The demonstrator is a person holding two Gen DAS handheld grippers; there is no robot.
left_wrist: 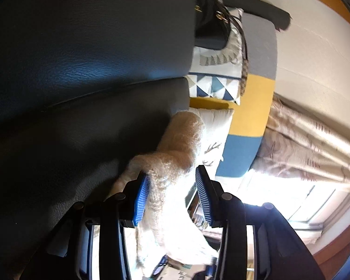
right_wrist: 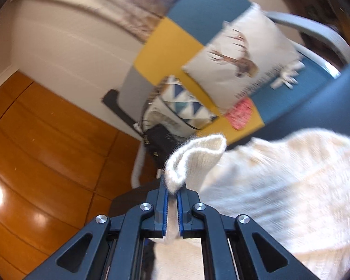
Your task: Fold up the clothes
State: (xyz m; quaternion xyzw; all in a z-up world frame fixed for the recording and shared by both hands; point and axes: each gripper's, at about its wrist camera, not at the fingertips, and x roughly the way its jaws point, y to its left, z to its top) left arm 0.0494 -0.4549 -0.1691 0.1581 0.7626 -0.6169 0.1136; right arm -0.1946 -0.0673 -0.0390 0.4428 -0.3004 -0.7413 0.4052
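Right gripper [right_wrist: 172, 192] clamped on thin sweater [right_wrist: 280, 186] edge; could slip free mid-swing. Left gripper [left_wrist: 172, 196] half open around fleecy fabric, pads barely touching, likely to drop.

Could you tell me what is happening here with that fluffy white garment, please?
A person is folding a cream knitted sweater with two handheld claws. The right claw is shut on a folded edge of it. The left claw has fabric between its fingers, over a dark leather sofa; whether it grips is unclear.
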